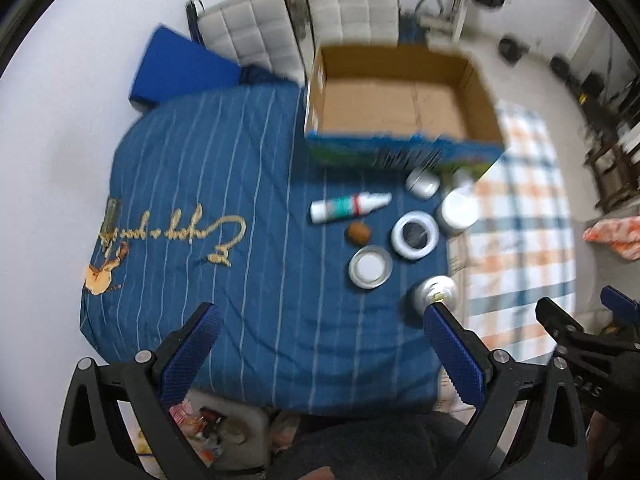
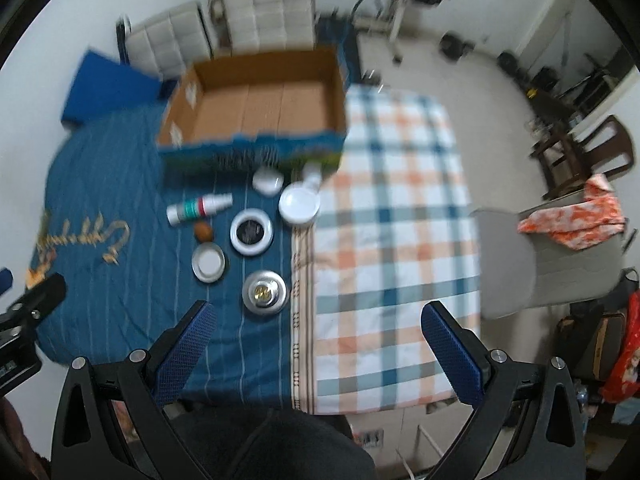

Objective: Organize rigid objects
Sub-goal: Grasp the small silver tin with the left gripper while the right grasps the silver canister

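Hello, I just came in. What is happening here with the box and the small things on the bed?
A person holds two grippers above the bed; the left gripper and right gripper are both open and hold nothing. The cardboard box looks empty. In front of it, on the blue blanket, lie a spray bottle, a small brown object, several round jars and lids, and a silver round piece. Nothing is packed yet.

We hold our left claw (image 1: 322, 340) and right claw (image 2: 316, 338) side by side, raised, jaws spread wide, both empty.
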A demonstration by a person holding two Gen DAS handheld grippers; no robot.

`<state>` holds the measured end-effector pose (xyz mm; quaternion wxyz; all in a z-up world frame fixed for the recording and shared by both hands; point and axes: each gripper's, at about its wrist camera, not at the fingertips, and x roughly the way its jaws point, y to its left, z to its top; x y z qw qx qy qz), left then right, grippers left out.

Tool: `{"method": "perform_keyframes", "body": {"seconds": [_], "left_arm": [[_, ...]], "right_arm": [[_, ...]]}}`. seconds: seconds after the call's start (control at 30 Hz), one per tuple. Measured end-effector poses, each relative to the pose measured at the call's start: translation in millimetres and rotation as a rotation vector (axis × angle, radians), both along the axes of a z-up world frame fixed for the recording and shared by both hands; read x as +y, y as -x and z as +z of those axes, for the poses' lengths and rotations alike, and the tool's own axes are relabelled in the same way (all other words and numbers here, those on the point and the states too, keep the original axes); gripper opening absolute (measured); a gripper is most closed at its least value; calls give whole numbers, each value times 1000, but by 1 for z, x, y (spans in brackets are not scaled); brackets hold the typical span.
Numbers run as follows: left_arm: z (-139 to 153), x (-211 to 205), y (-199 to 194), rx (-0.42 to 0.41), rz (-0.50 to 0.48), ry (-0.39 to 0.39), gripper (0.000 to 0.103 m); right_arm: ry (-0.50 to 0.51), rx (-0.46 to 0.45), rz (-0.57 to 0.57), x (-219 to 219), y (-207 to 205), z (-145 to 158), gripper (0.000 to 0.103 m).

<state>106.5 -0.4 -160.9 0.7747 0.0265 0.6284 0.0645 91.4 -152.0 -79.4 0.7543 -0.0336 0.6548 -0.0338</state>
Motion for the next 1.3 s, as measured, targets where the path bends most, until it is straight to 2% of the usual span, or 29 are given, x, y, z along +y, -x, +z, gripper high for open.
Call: {"method": "perform_keyframes", "body": {"seconds": [0.07,0.2,0.27,0.4,0.5,0.53,0.57,0.7,0.87,1.0,1.13,1.17,1.2,1.23,1.27,1.3], "left_arm": [[-38,6,-15,50,10,-21,103],[-103,19,-37,126,26,-43,103],[-144,26,-48,180,29,-85,103],[-189,37,-55,255,38,-58,103],[-203,44,-57,276,49,-20,103],[-204,46,-56,281,52,-13,103],[-205,46,-58,281,52,0,103],[-210,44,-63,282,40,75,103],[-219,20,-76,333,5,197,103],[-238,-4,-85,387,-33,198,103],[-261,-15,-92,429,-41,155,103],[-265,-15,-93,431,-39,150,100],[-269,-15,-95,434,-36,144,86],[-273,-15,-96,442,-35,150,77],[-276,-15,-97,450,-34,152,62],[-280,-16,-97,458,-33,136,62]], "right_arm": [[0,68,5,4,-12,-41,103],[-24,217,3,15,-30,-143,103],[-36,277,-7,23,-31,-186,103],[-50,377,-31,35,-32,-250,100],[-72,430,-60,40,-25,-284,91],[-78,441,-66,41,-22,-291,77],[-88,454,-73,40,-19,-297,73],[-79,446,-98,30,-9,-299,72],[-43,433,-185,-8,4,-301,72],[-34,428,-217,-27,9,-304,73],[-44,437,-200,-24,11,-312,73],[-44,438,-191,-24,10,-309,73],[-41,439,-174,-20,11,-311,73],[-37,443,-165,-19,11,-312,73],[-37,448,-162,-16,12,-314,73],[-40,453,-164,-15,16,-324,73]]}}
